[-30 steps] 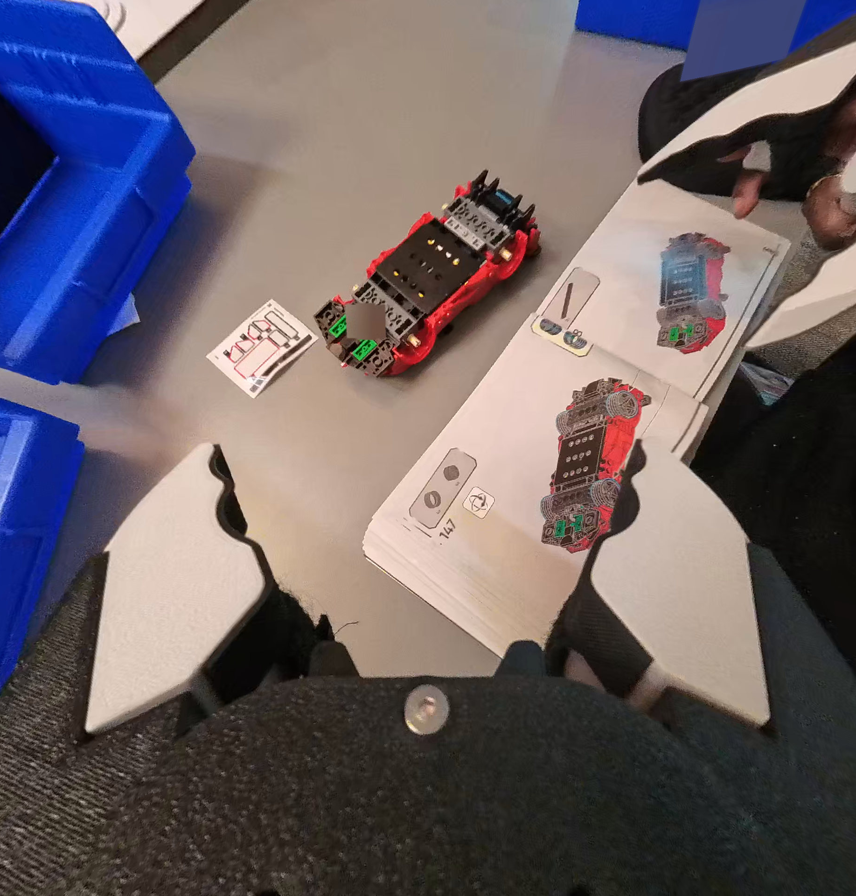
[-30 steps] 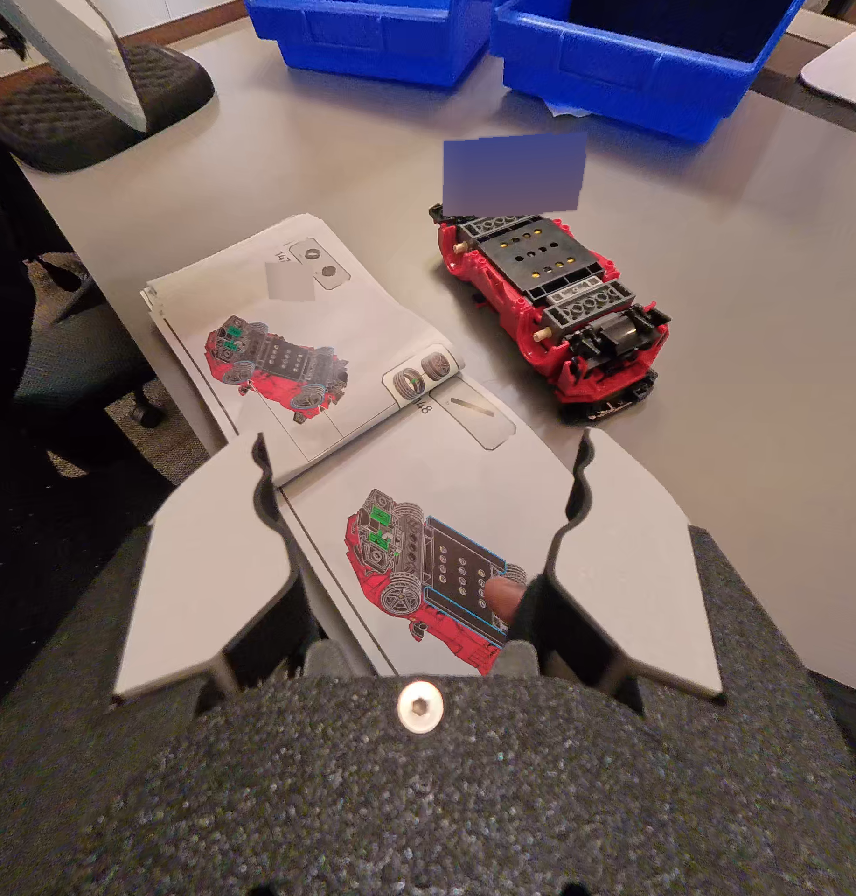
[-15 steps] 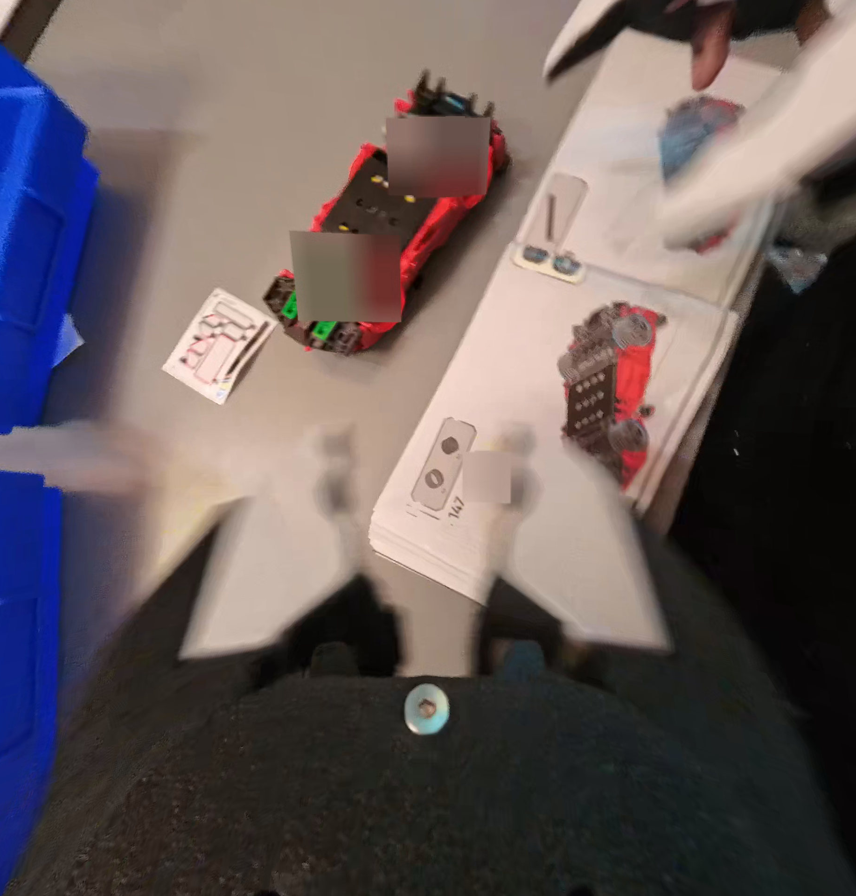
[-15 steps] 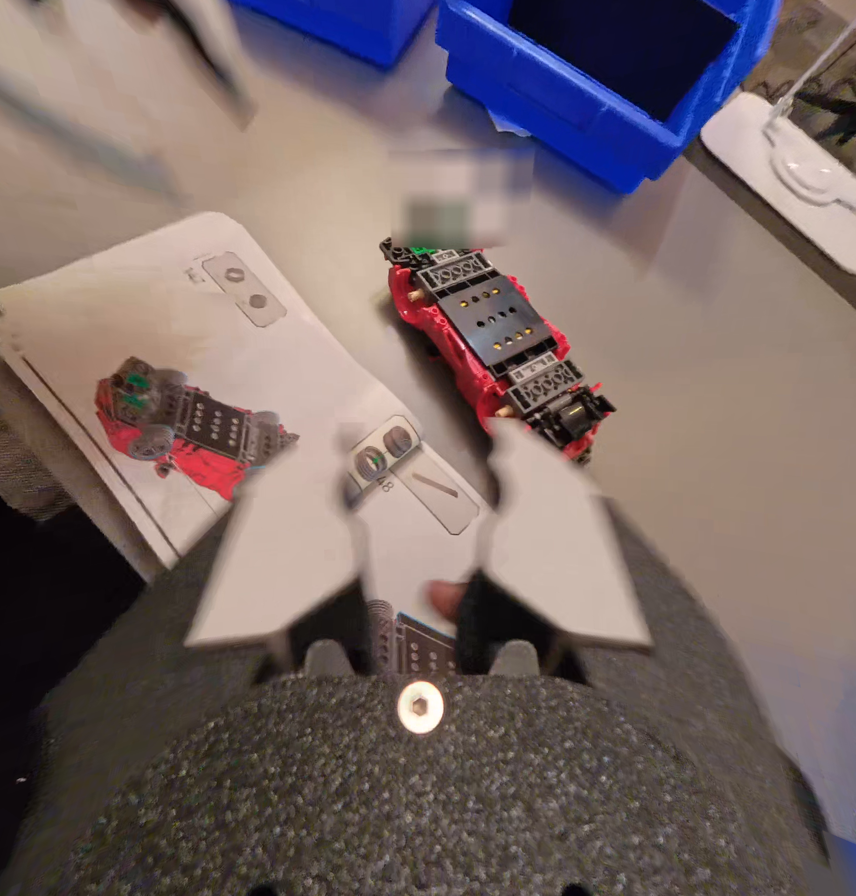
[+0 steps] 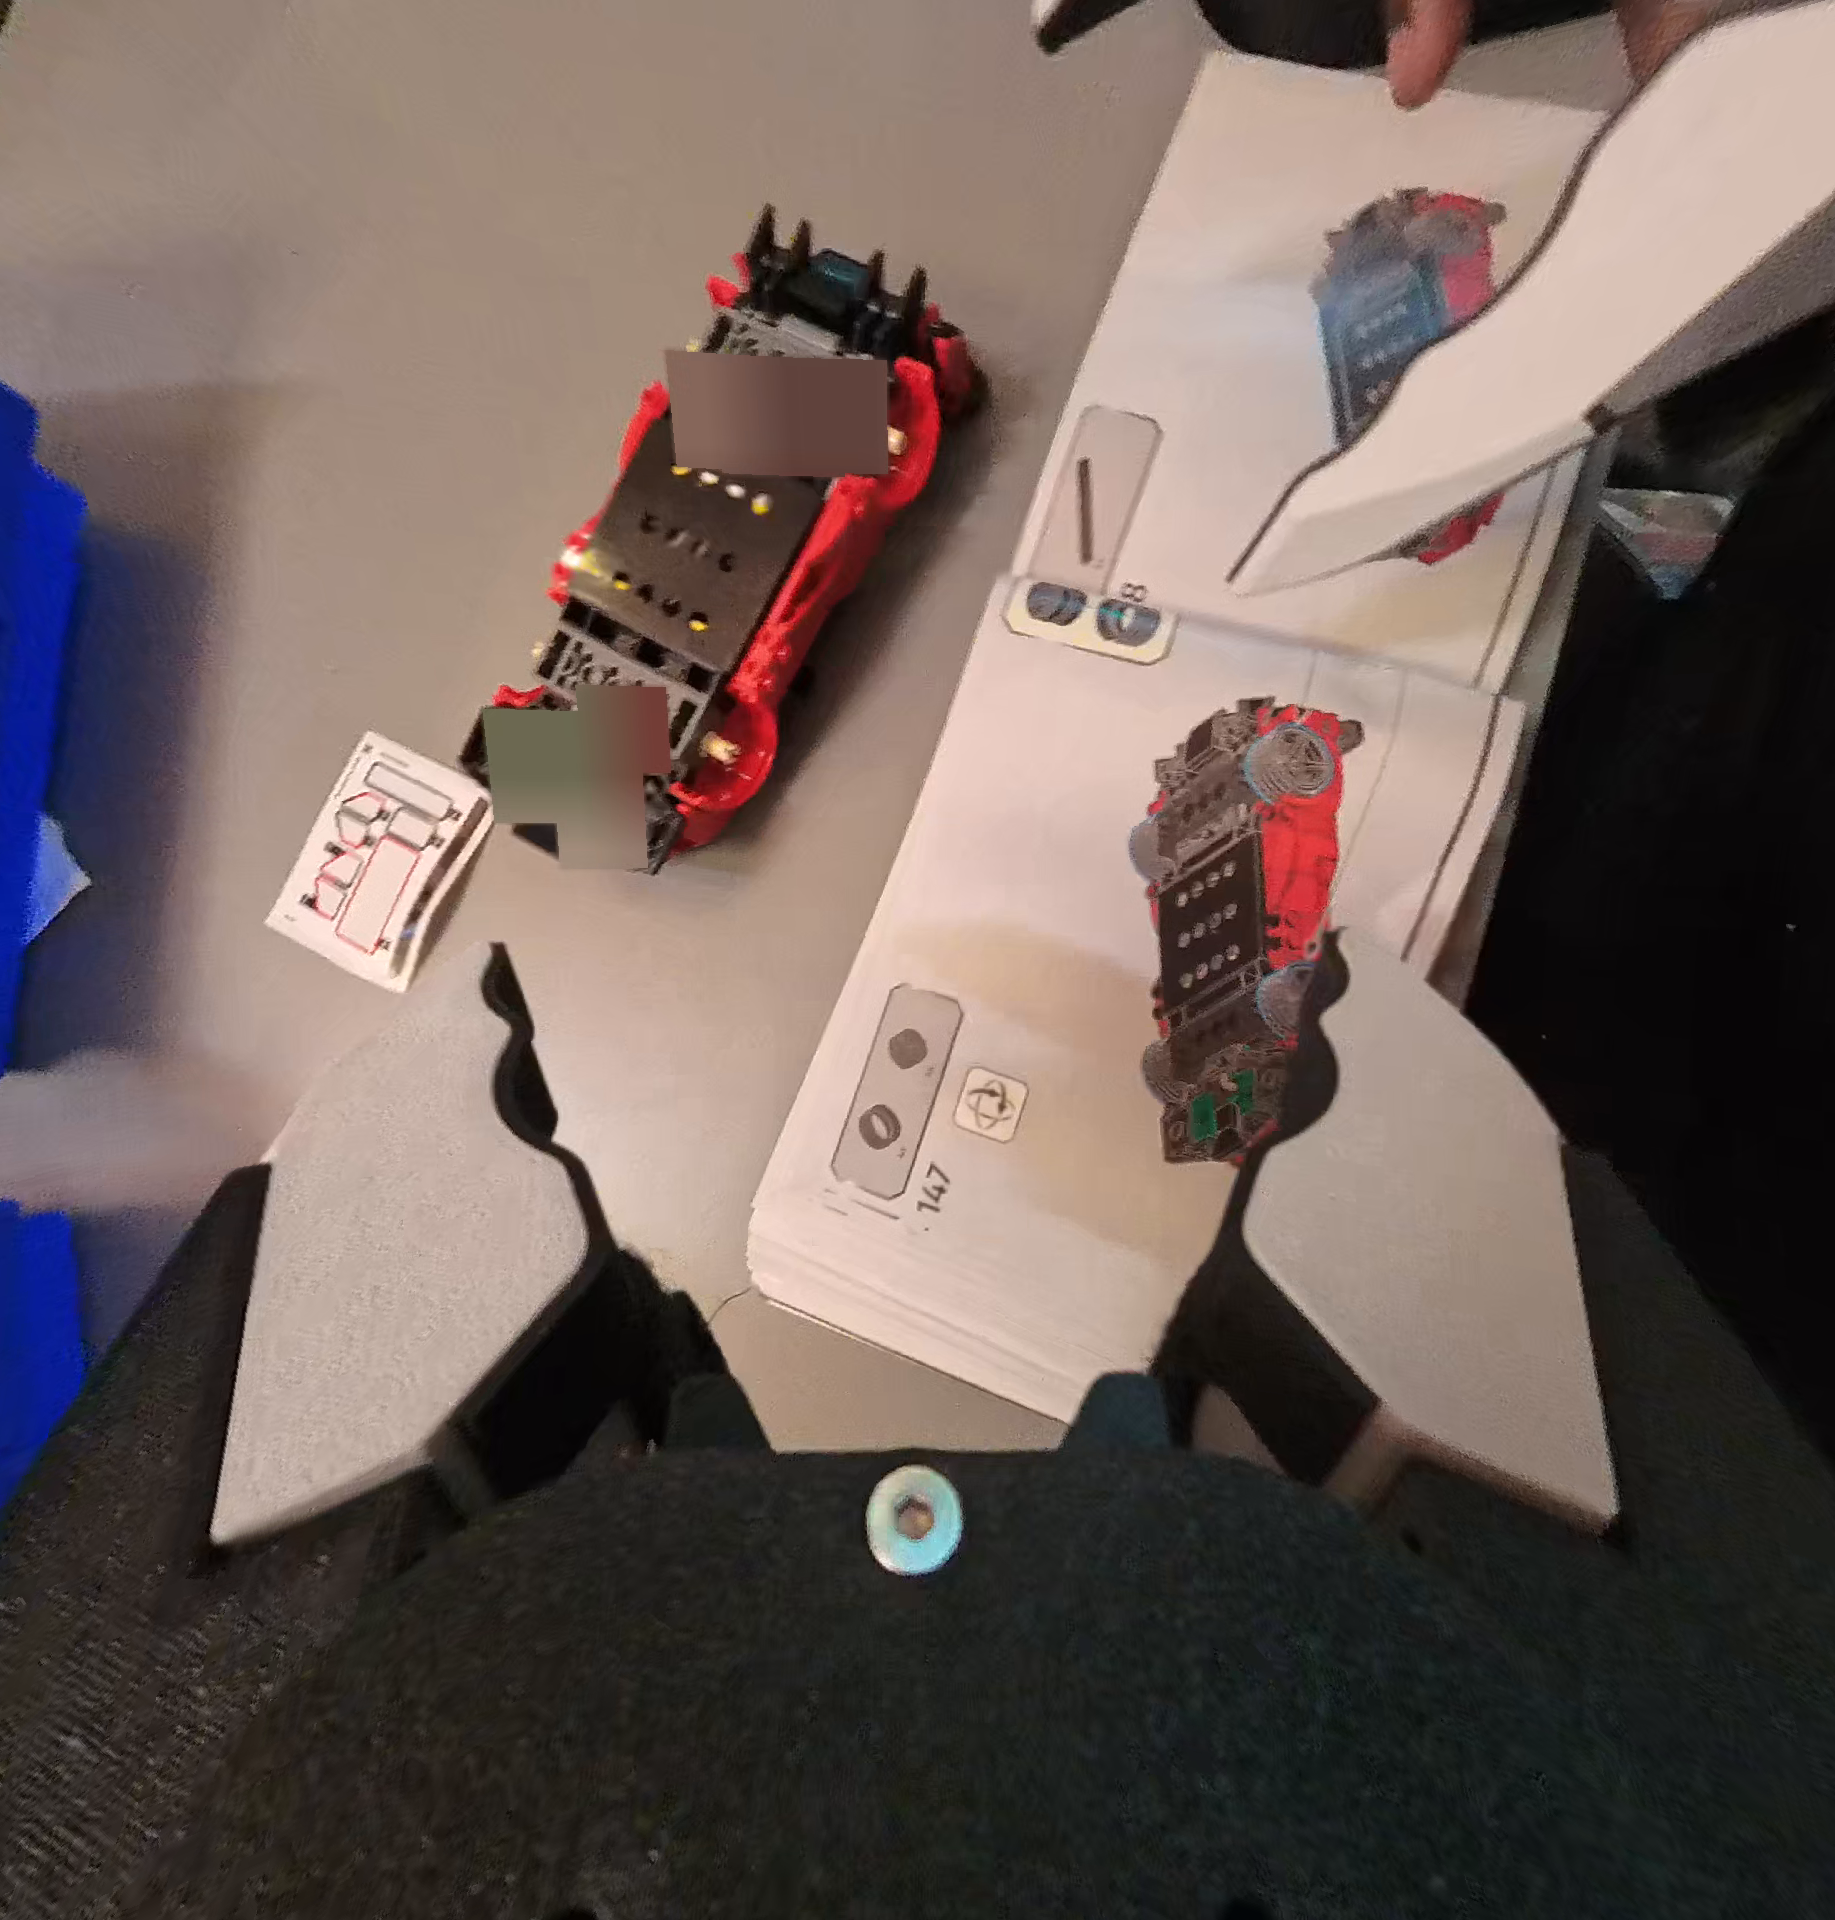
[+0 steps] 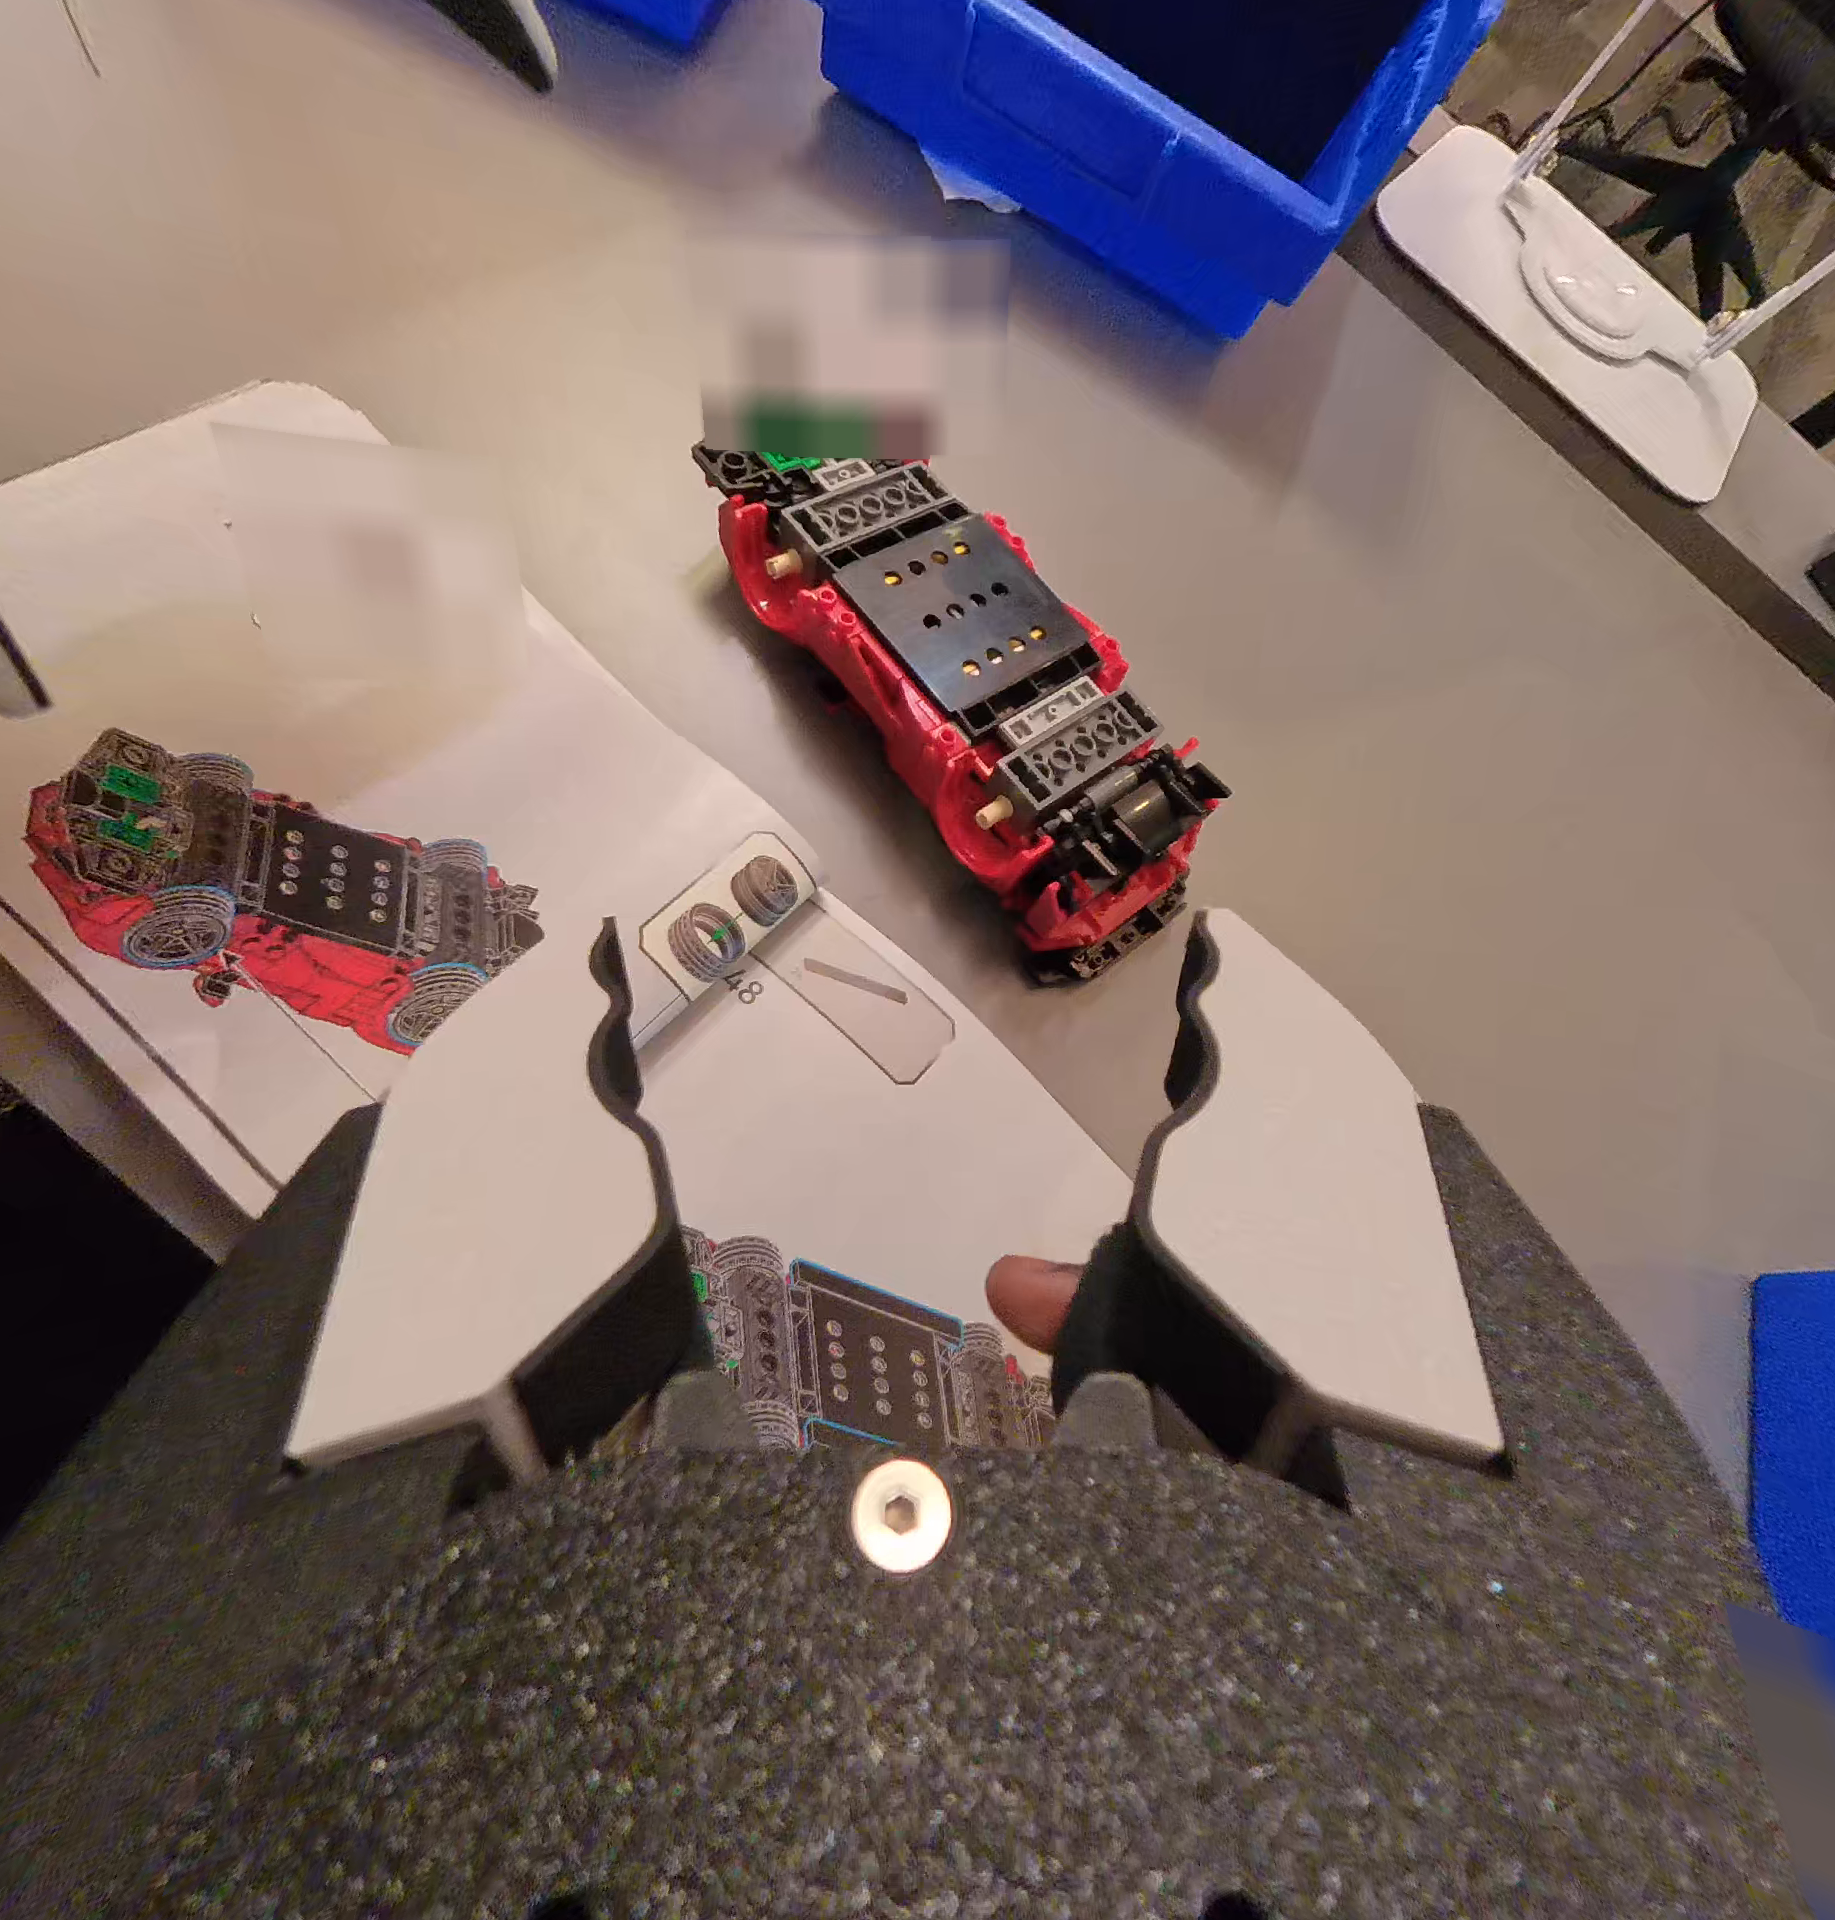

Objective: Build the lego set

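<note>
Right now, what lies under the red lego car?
The red lego car lies upside down, directly on the bare grey table, its black underside facing up. Nothing else shows beneath it. Its top side is hidden. The sticker sheet lies beside it, not under it.

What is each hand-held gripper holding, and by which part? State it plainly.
Nothing. The left hand-held gripper and right hand-held gripper are both open and empty; the upside-down red Lego car lies untouched on the table.
</note>
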`<state>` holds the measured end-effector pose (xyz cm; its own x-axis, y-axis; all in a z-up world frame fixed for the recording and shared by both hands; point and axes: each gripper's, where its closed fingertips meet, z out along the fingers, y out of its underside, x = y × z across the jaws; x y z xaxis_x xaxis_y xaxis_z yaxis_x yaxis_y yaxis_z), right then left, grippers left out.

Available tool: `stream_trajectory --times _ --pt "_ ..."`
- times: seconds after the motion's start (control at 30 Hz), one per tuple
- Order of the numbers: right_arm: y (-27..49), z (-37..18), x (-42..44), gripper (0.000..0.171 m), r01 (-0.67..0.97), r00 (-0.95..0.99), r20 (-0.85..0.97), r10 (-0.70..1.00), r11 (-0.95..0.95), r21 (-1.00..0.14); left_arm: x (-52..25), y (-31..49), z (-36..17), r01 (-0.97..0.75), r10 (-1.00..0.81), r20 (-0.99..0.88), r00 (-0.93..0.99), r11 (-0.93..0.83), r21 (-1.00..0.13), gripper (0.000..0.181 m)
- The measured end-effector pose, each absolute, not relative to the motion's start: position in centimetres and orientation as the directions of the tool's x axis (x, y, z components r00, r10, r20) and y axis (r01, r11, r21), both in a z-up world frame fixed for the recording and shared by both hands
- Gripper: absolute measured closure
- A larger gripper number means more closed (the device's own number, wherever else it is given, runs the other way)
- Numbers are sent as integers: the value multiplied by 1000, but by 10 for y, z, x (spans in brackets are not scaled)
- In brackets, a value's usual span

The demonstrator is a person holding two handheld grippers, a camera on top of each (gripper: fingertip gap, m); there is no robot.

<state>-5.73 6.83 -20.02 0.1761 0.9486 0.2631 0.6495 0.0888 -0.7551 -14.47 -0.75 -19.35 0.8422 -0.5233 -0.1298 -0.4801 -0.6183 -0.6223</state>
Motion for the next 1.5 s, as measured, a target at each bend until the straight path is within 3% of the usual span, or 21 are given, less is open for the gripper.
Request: stream_trajectory --times 0.4,0.73,1.03,1.1,1.13,1.17,1.2,1.23,1.4,1.43,1.47,1.5 --pt "68 -200 -55 77 652 173 259 950 87 -753 -134 -9 -191 -495 -565 -112 818 -590 -638 60" --pt "70 -194 -58 71 654 159 268 950 102 -750 -138 -3 -192 -493 -533 -144 834 -600 -630 46" --pt "77 -183 -72 72 627 153 280 948 126 -769 -138 0 -191 -480 -507 -149 849 -622 -619 45" --pt "77 -187 -70 85 635 155 274 949 117 -764 -141 -2 -191 -471 -490 -151 858 -637 -609 46" --pt "74 -189 -67 125 637 132 276 952 132 -760 -141 -4 -191 -472 -490 -149 859 -644 -602 62" --pt "72 -188 -65 164 621 122 280 952 147 -770 -139 -7 -189 -466 -498 -129 857 -646 -605 117" --pt "71 -185 -63 171 604 133 272 953 140 -785 -133 -8 -184 -440 -512 -79 855 -637 -634 180" --pt "70 -184 -60 171 601 138 260 956 128 -789 -127 -5 -175 -381 -502 -23 864 -624 -682 181" --pt "76 -177 -45 171 600 174 277 945 122 -791 -135 -1 -162 -309 -415 -31 909 -624 -717 181" --pt "76 -175 -44 158 593 179 274 945 119 -797 -132 -2 -161 -298 -421 -12 907 -622 -724 171" --pt "77 -175 -43 121 594 189 267 945 107 -798 -132 -2 -159 -288 -415 -6 910 -620 -729 136" --pt "80 -176 -41 83 611 206 264 942 87 -787 -137 1 -159 -273 -375 -25 927 -626 -730 73"
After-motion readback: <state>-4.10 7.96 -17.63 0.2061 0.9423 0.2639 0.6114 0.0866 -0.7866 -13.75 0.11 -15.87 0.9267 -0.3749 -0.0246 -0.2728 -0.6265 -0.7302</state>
